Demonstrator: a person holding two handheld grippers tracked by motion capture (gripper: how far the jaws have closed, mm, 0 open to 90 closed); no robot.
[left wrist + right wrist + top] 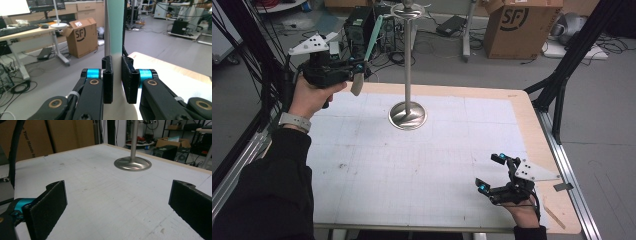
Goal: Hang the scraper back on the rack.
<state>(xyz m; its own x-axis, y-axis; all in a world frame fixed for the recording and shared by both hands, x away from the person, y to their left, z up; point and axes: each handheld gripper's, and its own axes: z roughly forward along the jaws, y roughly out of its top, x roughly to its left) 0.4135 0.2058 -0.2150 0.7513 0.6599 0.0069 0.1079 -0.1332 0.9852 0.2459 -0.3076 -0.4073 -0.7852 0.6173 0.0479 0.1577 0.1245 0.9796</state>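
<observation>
The left claw (358, 70) is clamped on a flat, two-tone spatula (371, 42), raised over the counter's (412, 165) far left corner near the metal stand (408, 60). It appears light, stiff and smooth, best gripped across its flat faces as here; the right claw (493, 175) rests wide open and empty.

floor: grey (612, 130) | cardboard box (519, 27) behind table | desk (27, 31) | cables (432, 40) on floor
</observation>
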